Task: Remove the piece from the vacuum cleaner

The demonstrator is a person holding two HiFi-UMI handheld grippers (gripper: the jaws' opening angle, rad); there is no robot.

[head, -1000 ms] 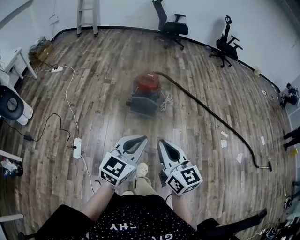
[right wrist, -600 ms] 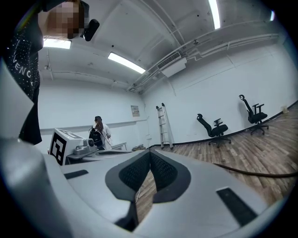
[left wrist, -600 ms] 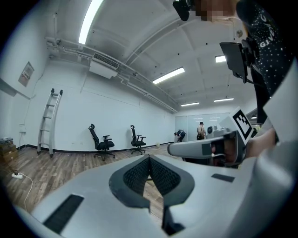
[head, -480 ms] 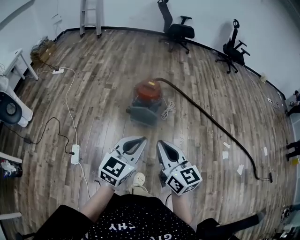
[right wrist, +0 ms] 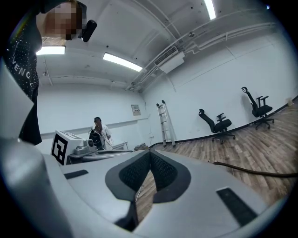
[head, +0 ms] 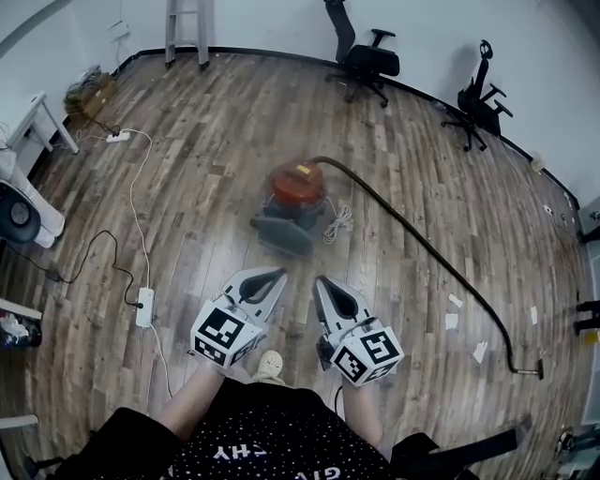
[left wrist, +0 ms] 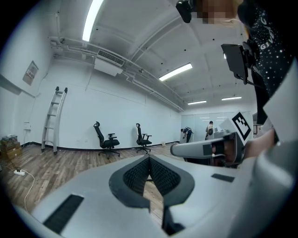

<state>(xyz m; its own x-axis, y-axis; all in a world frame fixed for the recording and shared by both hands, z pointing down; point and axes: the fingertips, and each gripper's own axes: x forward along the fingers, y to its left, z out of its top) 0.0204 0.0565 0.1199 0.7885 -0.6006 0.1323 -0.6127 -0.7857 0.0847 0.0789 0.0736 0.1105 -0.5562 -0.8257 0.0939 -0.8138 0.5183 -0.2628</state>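
A vacuum cleaner (head: 292, 200) with a red drum on a grey base stands on the wood floor ahead of me. Its long dark hose (head: 427, 246) runs right to a nozzle (head: 530, 370) lying on the floor; a stretch of hose (right wrist: 251, 170) shows in the right gripper view. My left gripper (head: 277, 274) and right gripper (head: 322, 281) hang side by side short of the vacuum, both shut and empty. In the left gripper view the left gripper (left wrist: 149, 159) has its pads together, and so has the right gripper (right wrist: 150, 152) in its own view.
A white power strip (head: 143, 306) and its cords lie on the floor at left. Two office chairs (head: 364, 54) (head: 480, 100) and a ladder (head: 186, 26) stand at the far wall. Paper scraps (head: 452, 310) litter the floor at right. A table leg (head: 49, 122) is at far left.
The view has tilted and advanced a little, so the vacuum sits slightly closer. Both grippers keep their place in front of me, still shut.
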